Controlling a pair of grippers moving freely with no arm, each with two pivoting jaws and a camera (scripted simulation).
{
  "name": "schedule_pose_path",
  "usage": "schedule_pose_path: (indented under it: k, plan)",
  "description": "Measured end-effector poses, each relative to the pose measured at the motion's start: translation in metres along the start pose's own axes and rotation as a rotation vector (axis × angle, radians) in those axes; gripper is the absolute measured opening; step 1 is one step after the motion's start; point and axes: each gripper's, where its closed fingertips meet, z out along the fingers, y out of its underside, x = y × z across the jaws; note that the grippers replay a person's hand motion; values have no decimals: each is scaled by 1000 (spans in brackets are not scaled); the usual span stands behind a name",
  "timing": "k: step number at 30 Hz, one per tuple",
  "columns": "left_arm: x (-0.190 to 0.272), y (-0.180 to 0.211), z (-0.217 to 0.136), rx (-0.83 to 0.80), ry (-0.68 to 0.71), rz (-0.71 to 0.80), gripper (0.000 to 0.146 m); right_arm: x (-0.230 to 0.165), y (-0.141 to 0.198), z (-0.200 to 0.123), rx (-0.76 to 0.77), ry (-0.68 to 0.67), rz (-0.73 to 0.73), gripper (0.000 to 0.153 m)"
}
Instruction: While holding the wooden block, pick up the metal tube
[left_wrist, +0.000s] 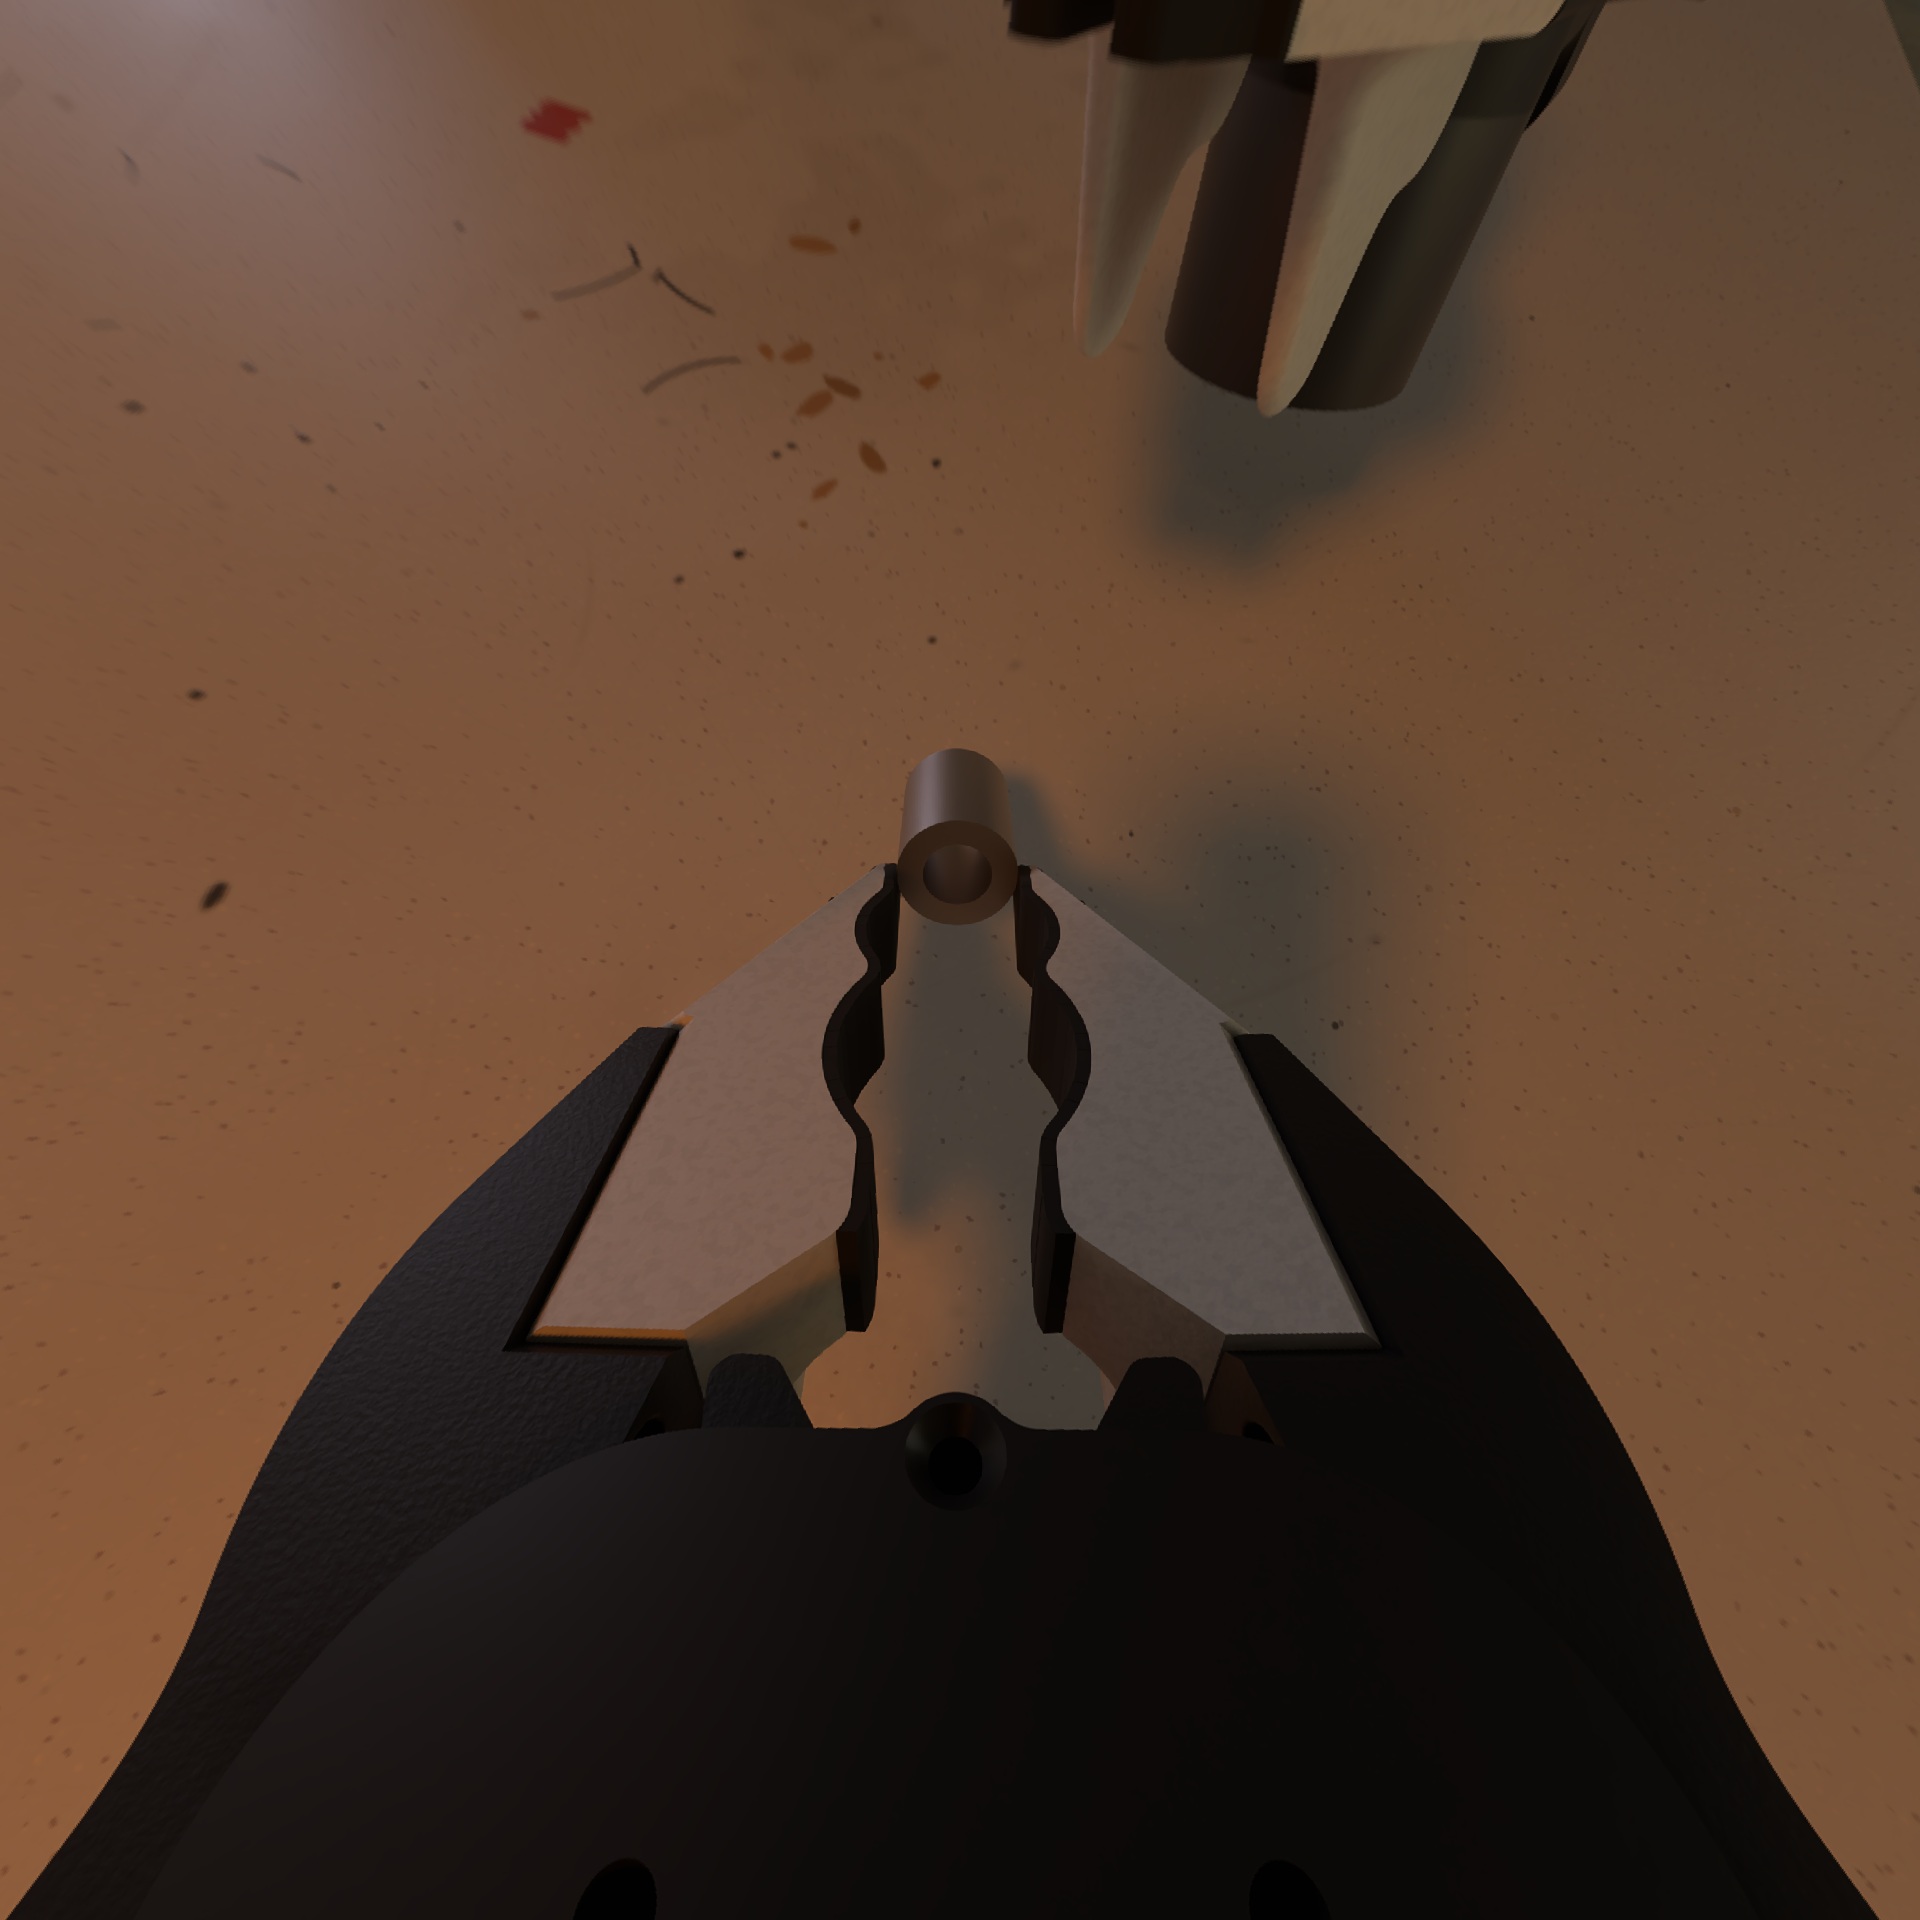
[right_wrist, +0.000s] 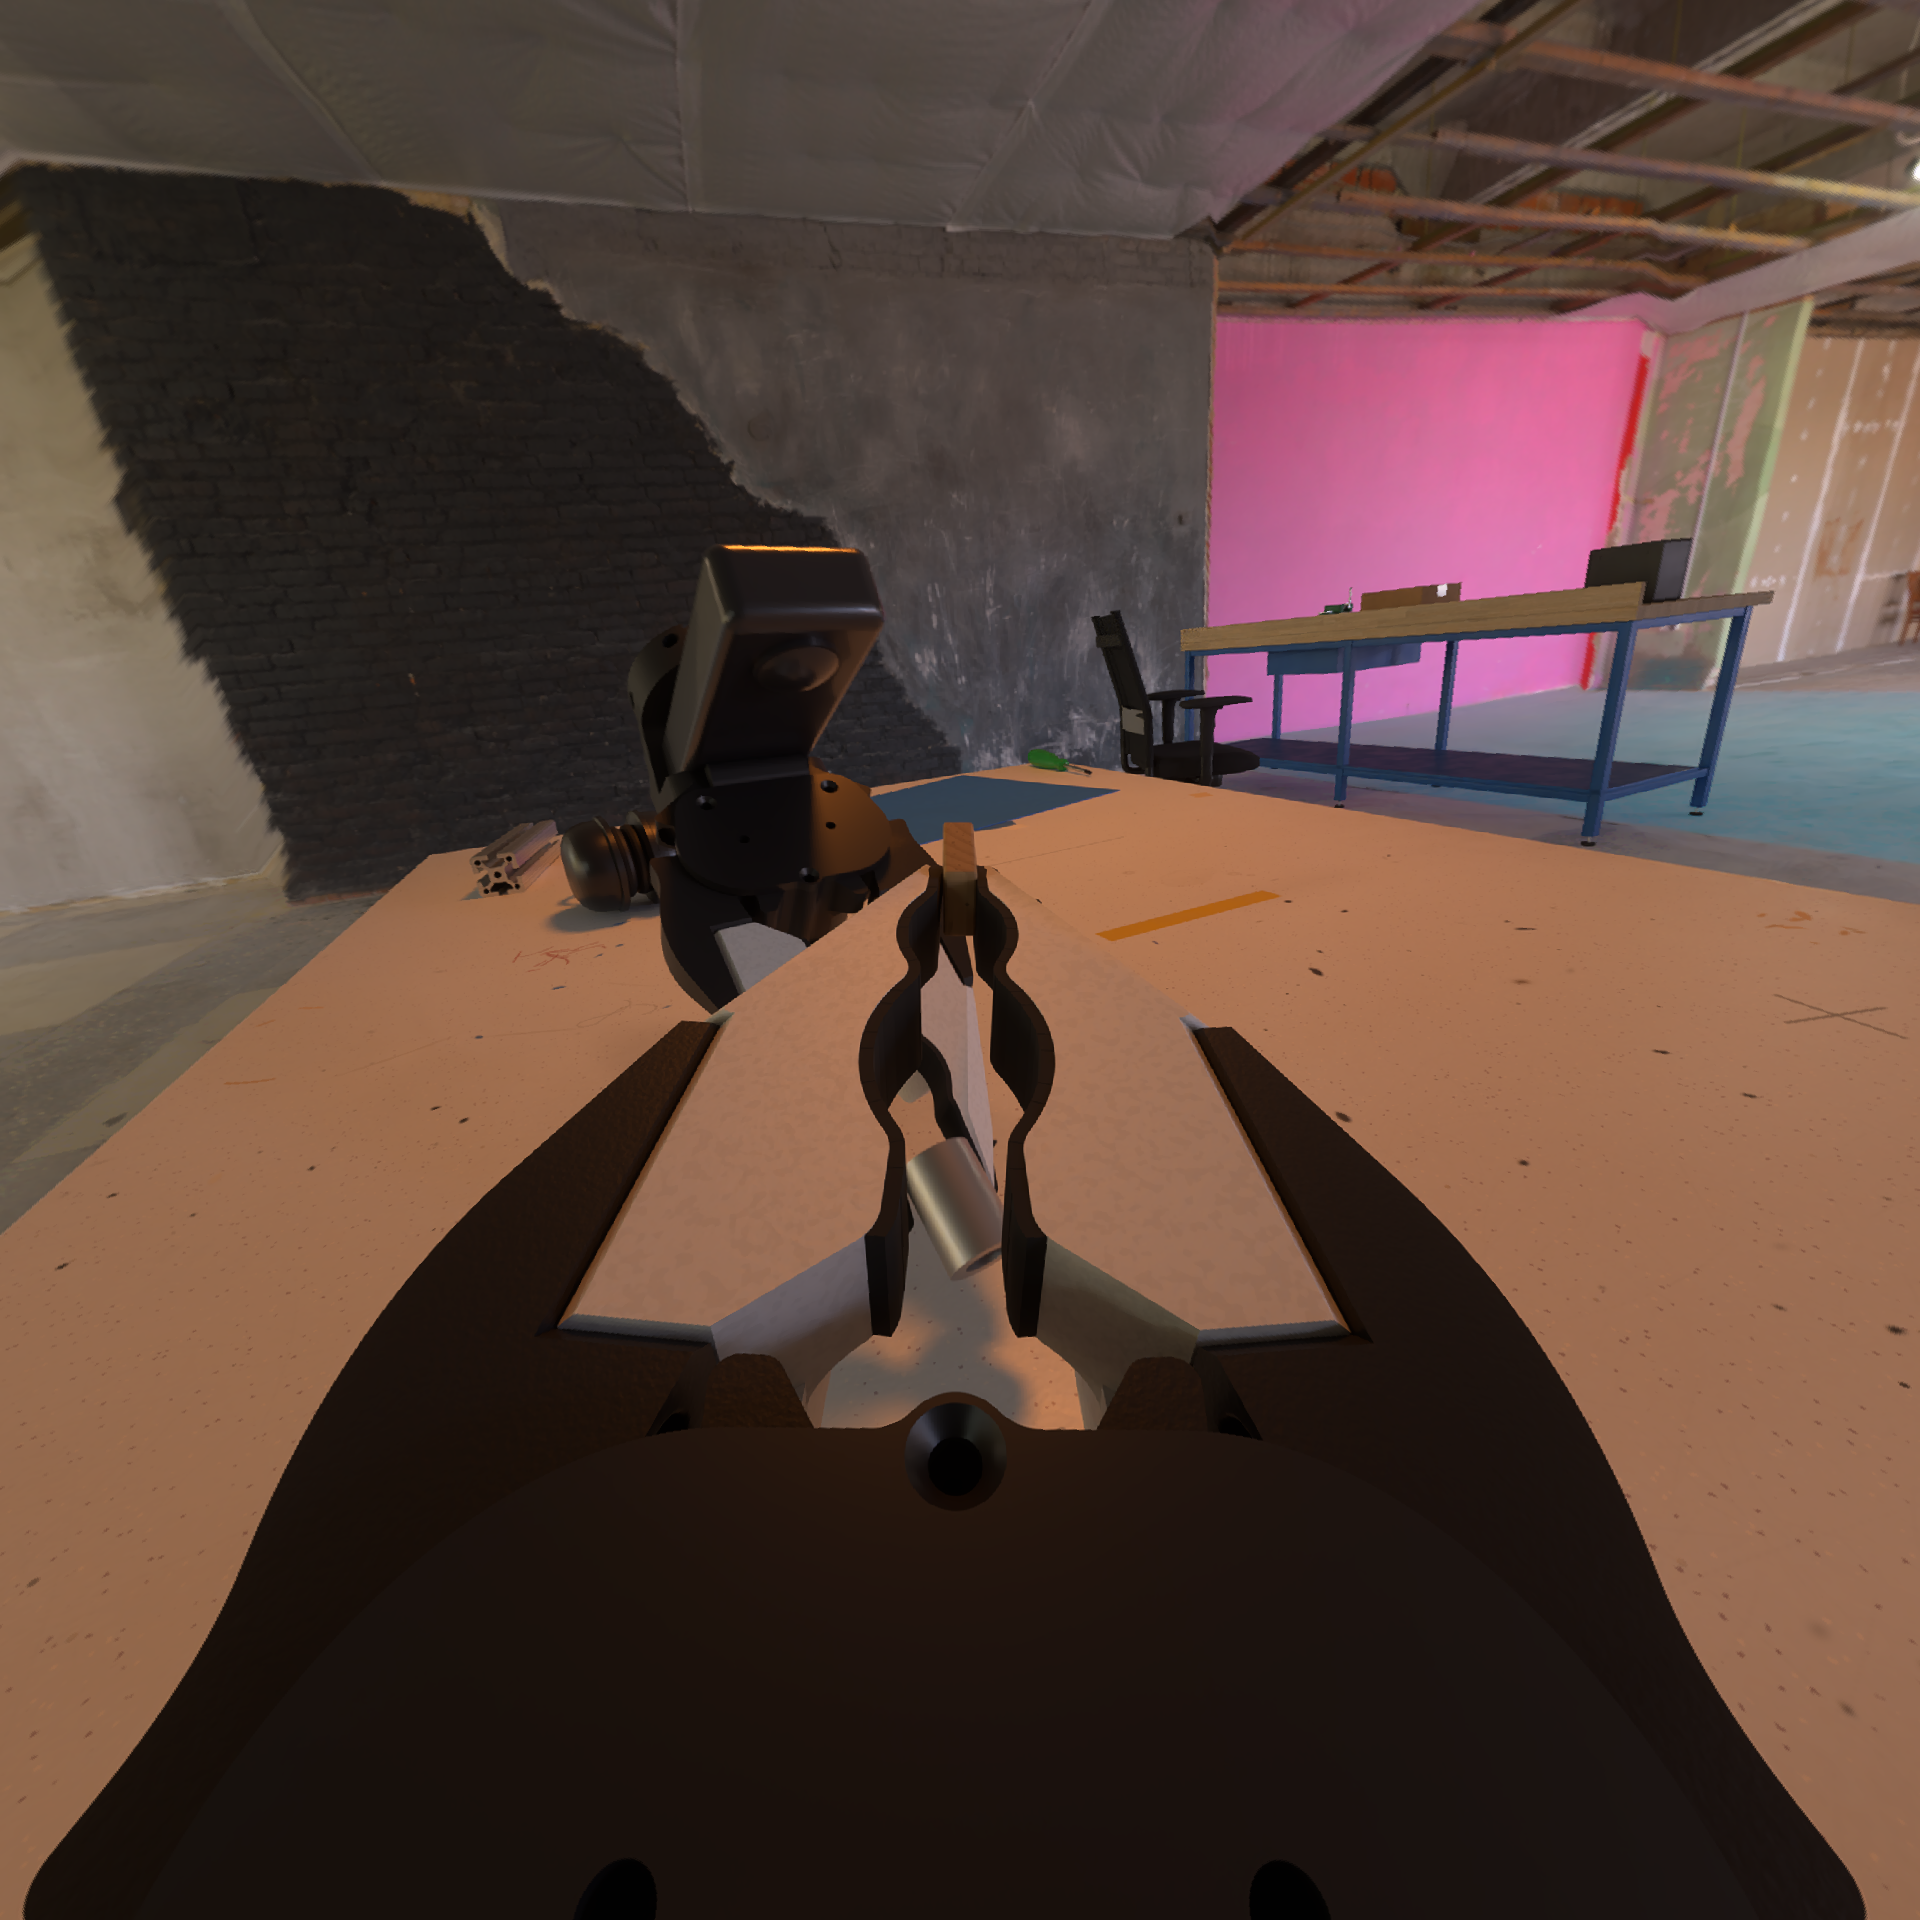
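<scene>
In the left wrist view my left gripper (left_wrist: 956, 883) has its fingertips closed on both sides of a short metal tube (left_wrist: 954, 805), whose open end faces the camera, over the tan table (left_wrist: 416, 727). My right gripper (left_wrist: 1188, 371) hangs at the top right, shut on a dark-looking wooden block (left_wrist: 1247, 208). In the right wrist view my right gripper (right_wrist: 958, 899) pinches the light wooden block (right_wrist: 958, 847) upright at its tips. The tube (right_wrist: 951, 1210) shows through the gap between its fingers. The left gripper's black body (right_wrist: 769, 727) is just beyond. Whether the tube is off the table I cannot tell.
An aluminium rail (right_wrist: 509, 862) and a dark round object (right_wrist: 603, 862) lie at the table's far left. A green tool (right_wrist: 1055, 761) and a blue patch (right_wrist: 987, 800) lie at the far edge. Orange tape (right_wrist: 1184, 914) is to the right. A workbench (right_wrist: 1455, 623) and chair (right_wrist: 1164, 707) stand beyond.
</scene>
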Motion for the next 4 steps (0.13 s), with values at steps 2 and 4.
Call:
schedule_pose_path:
  k: [2, 4]
  plan:
    - [1, 4, 3, -33, 27, -19, 22, 0, 0, -1, 3, 4, 0, 5]
    - [2, 6, 4, -54, 45, -29, 22, 1, -1, -1, 5, 5, 0, 5]
